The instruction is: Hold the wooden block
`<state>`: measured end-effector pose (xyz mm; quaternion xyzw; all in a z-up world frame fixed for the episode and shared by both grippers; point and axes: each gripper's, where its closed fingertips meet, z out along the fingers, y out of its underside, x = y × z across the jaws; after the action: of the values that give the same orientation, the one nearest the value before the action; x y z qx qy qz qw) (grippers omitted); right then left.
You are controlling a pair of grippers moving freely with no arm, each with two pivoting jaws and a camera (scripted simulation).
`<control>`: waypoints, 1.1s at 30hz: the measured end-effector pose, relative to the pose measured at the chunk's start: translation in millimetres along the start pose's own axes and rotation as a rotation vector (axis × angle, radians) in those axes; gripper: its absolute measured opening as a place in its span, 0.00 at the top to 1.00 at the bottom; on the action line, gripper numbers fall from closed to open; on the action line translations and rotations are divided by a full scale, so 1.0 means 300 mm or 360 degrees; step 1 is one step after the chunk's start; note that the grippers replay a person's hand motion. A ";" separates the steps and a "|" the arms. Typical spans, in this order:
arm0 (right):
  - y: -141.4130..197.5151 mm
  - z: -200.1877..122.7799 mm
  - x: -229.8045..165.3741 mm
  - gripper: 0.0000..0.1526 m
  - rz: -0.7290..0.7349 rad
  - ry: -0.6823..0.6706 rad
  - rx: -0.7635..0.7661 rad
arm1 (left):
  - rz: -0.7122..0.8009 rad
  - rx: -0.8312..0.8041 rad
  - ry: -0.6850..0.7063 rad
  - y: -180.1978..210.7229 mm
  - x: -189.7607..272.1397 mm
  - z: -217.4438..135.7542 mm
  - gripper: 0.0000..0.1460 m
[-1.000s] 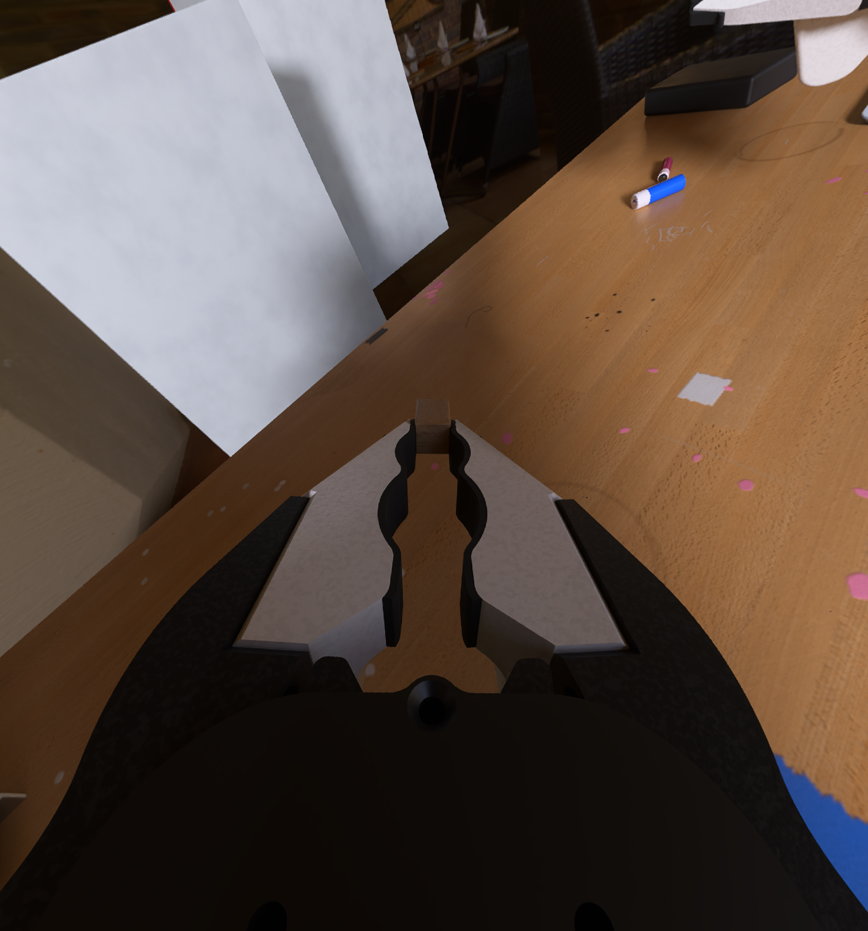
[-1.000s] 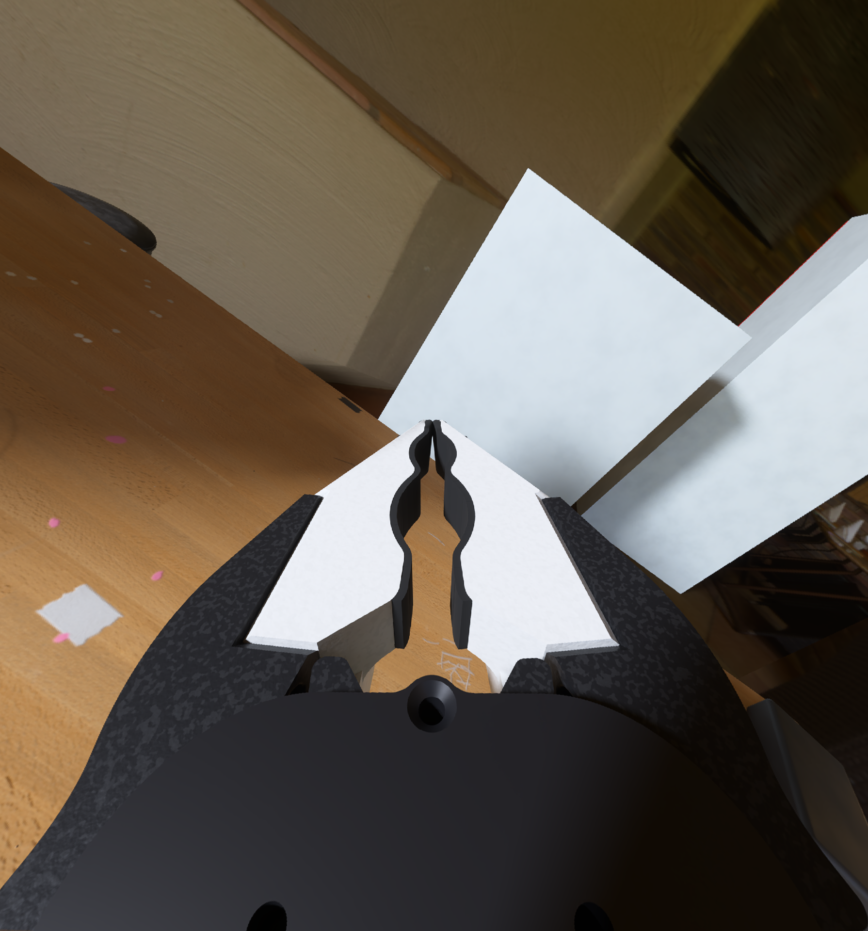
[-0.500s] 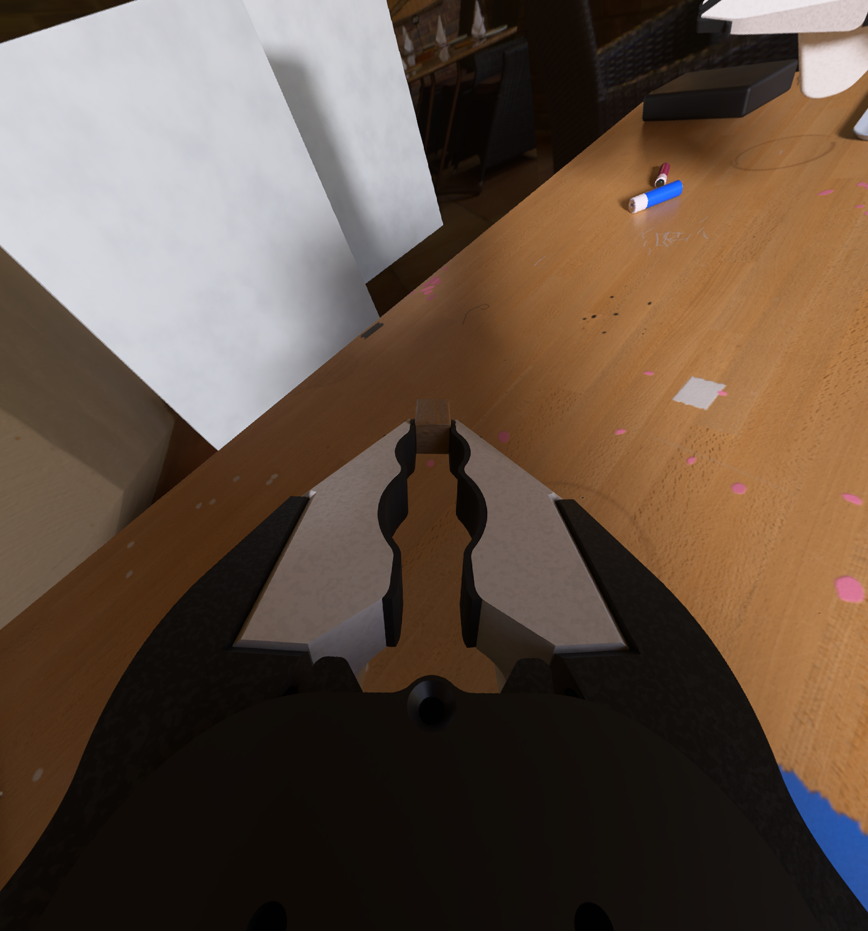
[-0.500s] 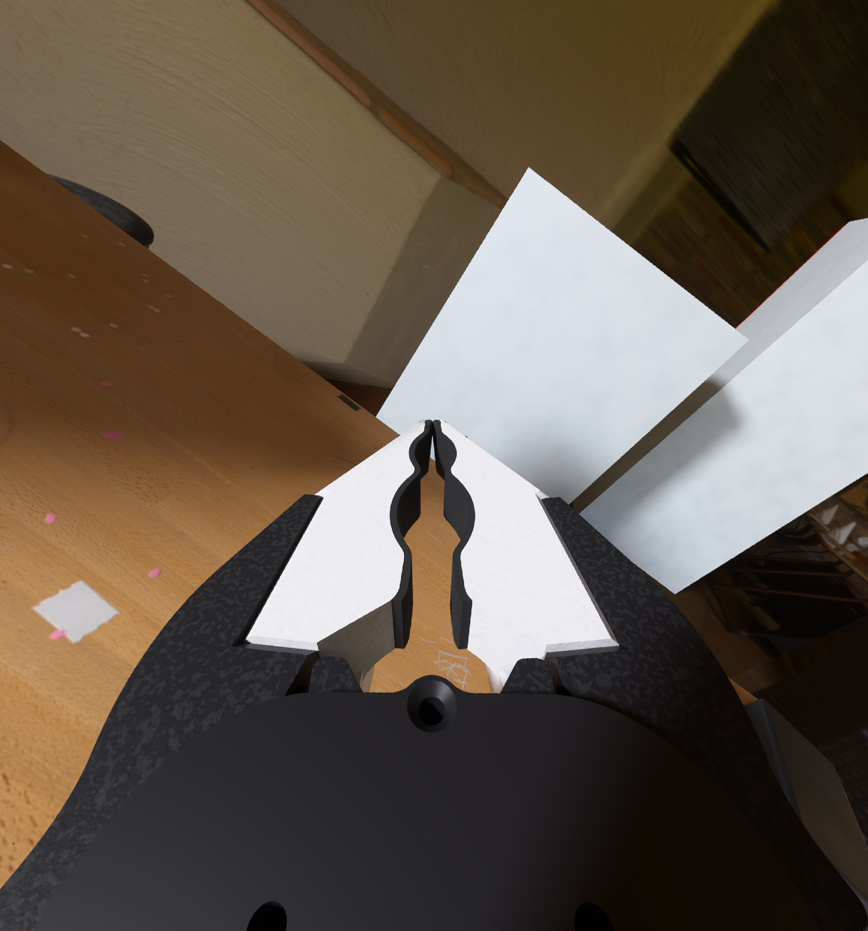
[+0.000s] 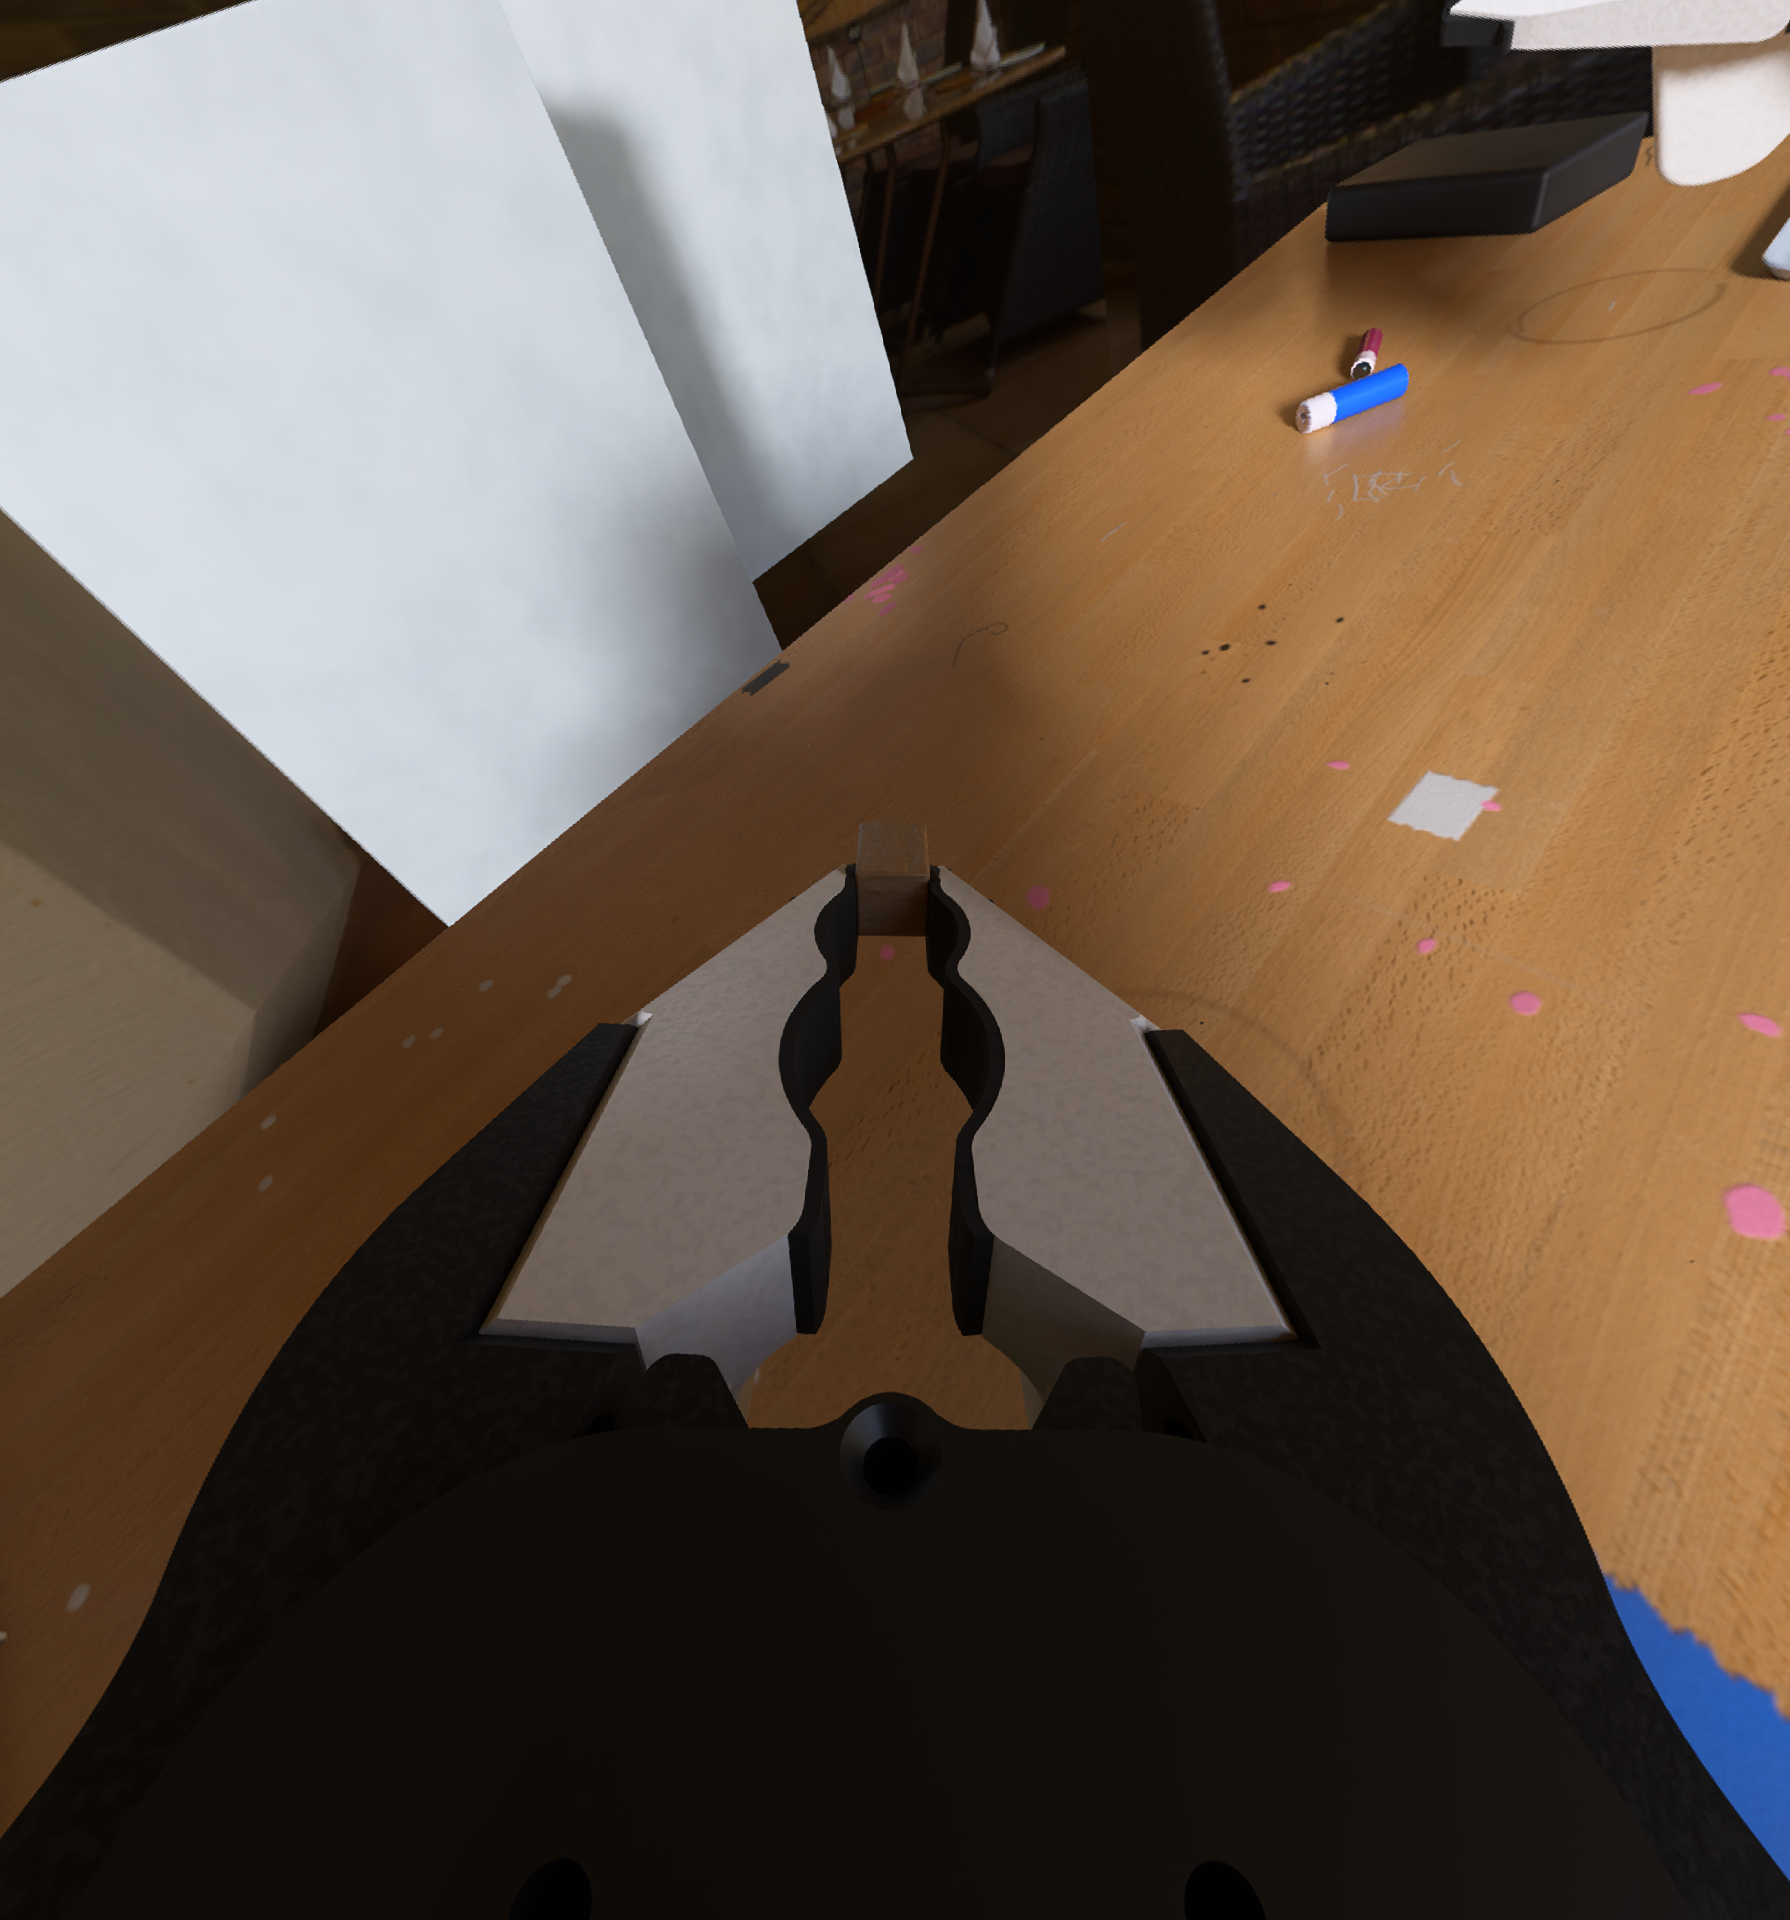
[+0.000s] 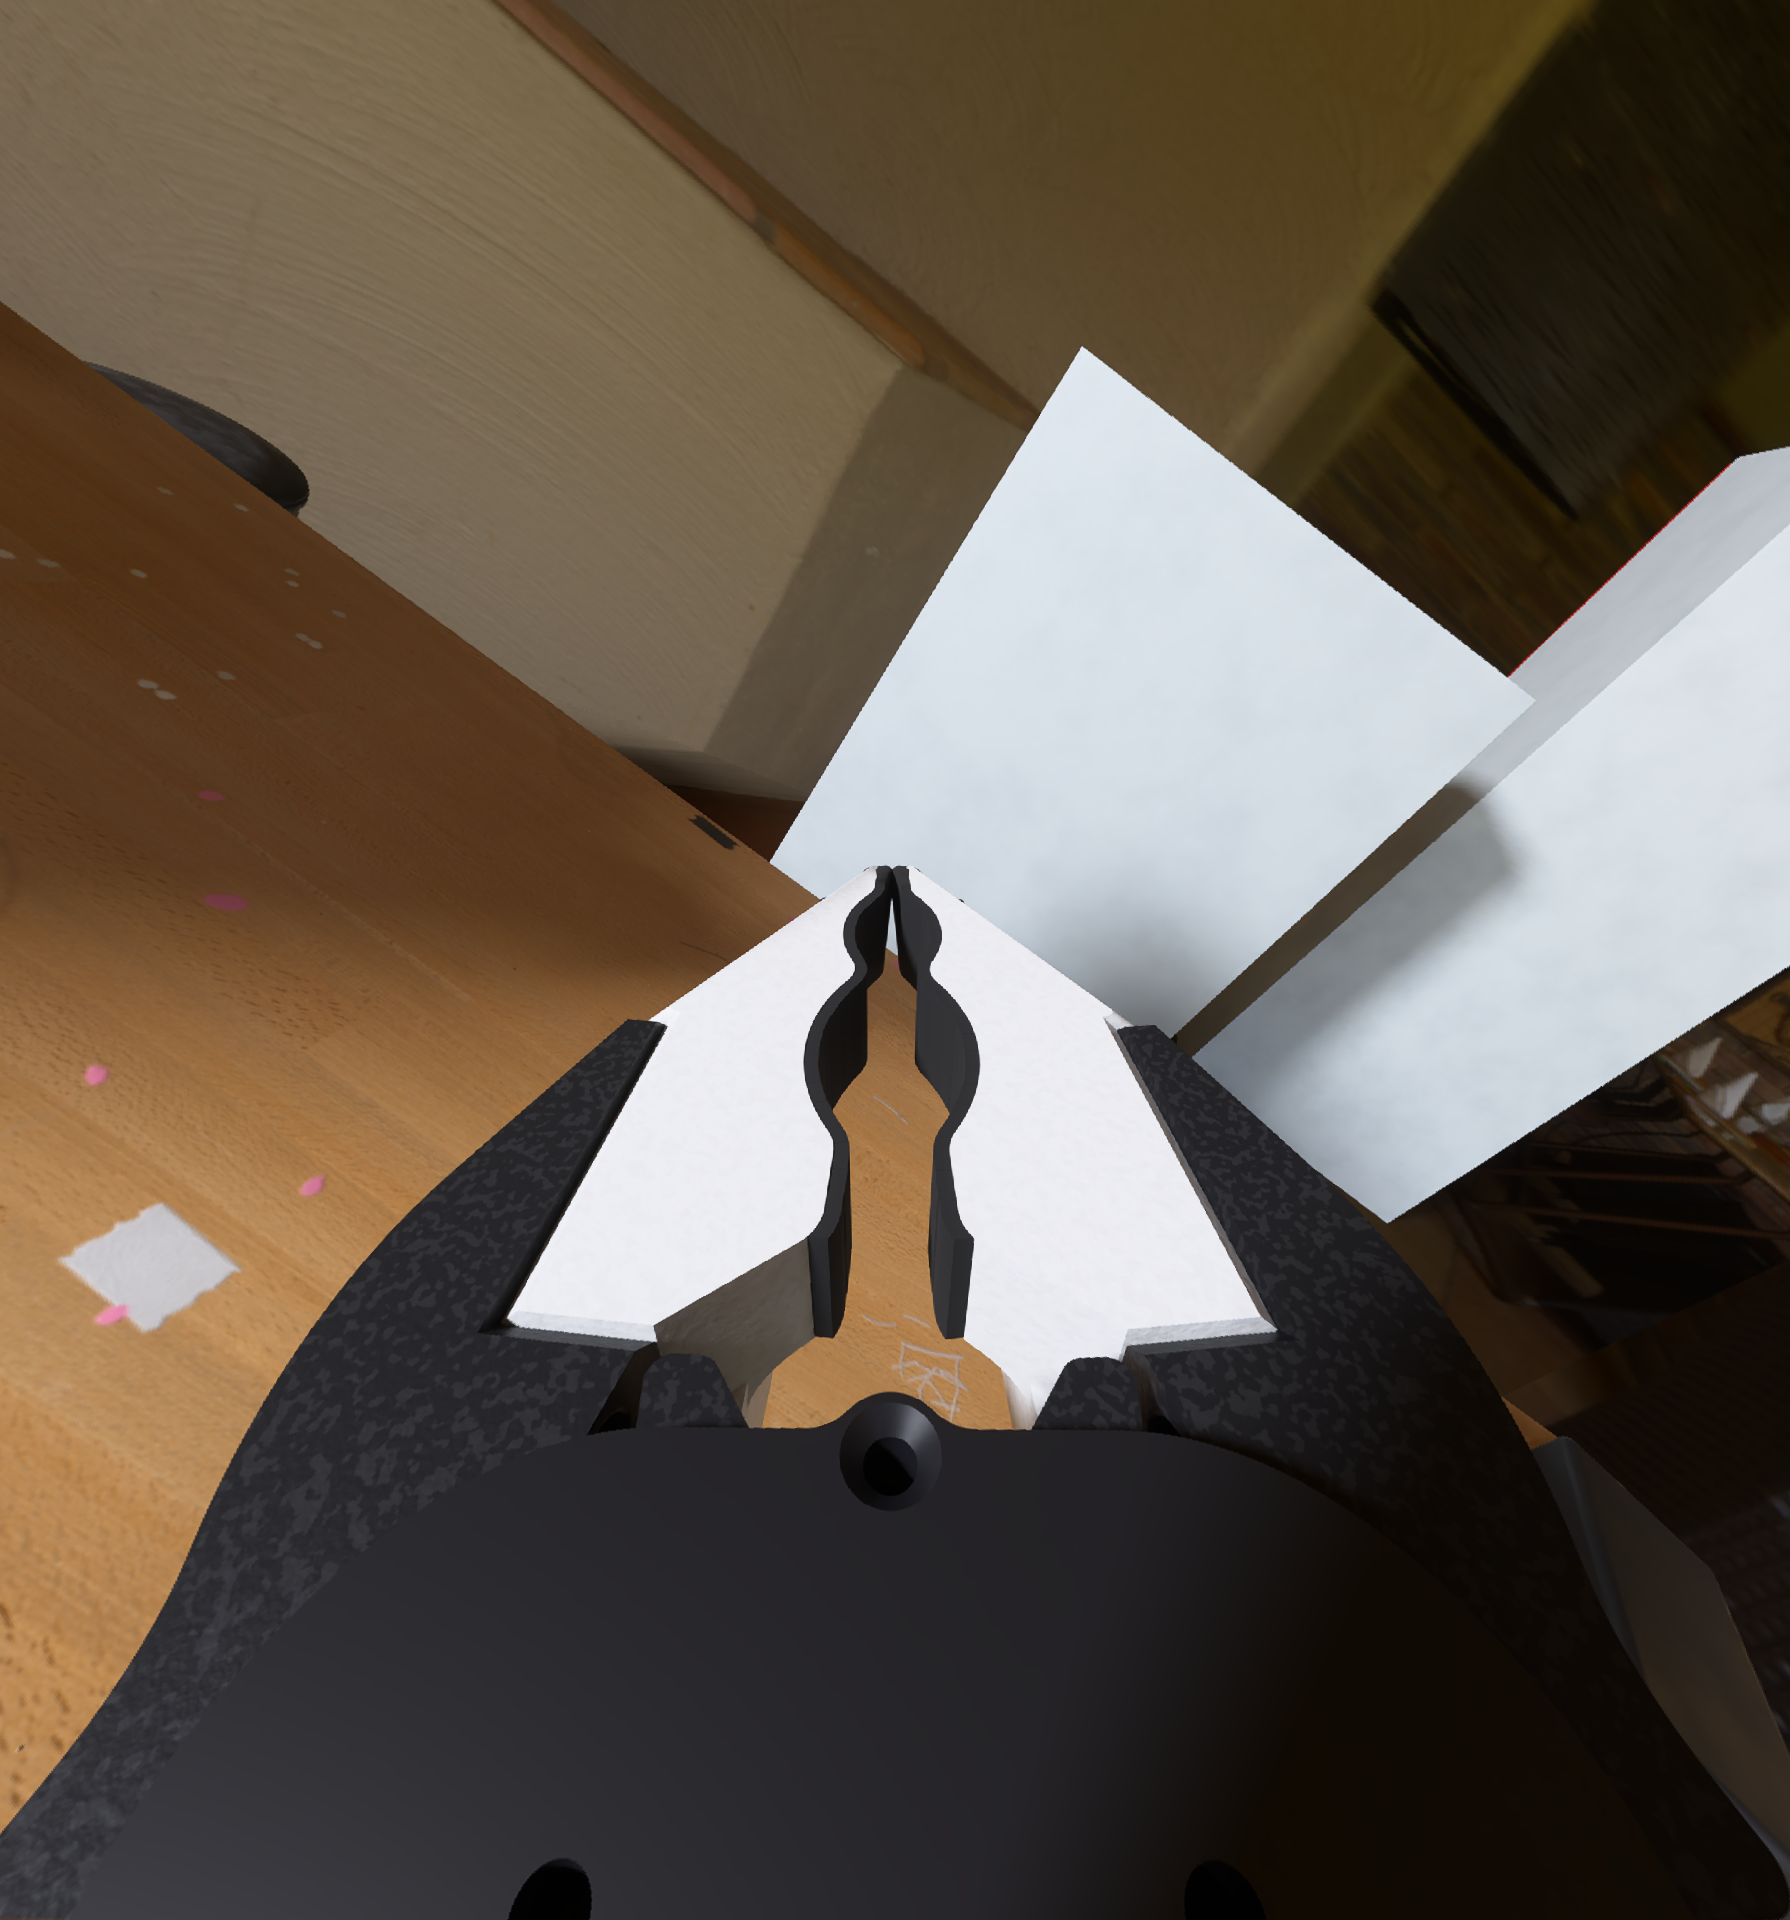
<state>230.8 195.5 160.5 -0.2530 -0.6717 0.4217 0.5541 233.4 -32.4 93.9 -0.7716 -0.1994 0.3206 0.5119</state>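
The small wooden block (image 5: 893, 883) is pinched between the tips of my left gripper (image 5: 893, 902), which is shut on it and holds it above the wooden table (image 5: 1390, 831) near the table's left edge. Only the block's top and near face show. My right gripper (image 6: 891, 883) is shut and empty, its tips touching, over the table's edge (image 6: 558, 717). The block does not show in the right wrist view. The other gripper (image 5: 1701, 94) shows at the top right of the left wrist view.
White panels (image 5: 299, 436) (image 6: 1130, 727) stand beyond the table's edge. A blue marker (image 5: 1350, 397) and a small red one (image 5: 1367, 351) lie farther out. A black box (image 5: 1483, 177) sits at the far end. A blue patch (image 5: 1753, 1725) lies near right. A white paper scrap (image 5: 1439, 805) lies on the table.
My left gripper has drifted slightly with the block still held; the table and markers shift a little in view. My right gripper has moved slightly and stays shut.
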 end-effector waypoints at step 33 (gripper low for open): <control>0.000 -0.001 0.006 1.00 0.0006 0.0012 -0.0005 | 0.0002 -0.0011 0.0005 0.004 0.001 0.001 0.92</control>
<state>230.6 197.2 161.4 -0.2566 -0.6697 0.4209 0.5554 233.2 -32.5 92.6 -0.7739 -0.1992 0.3191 0.5095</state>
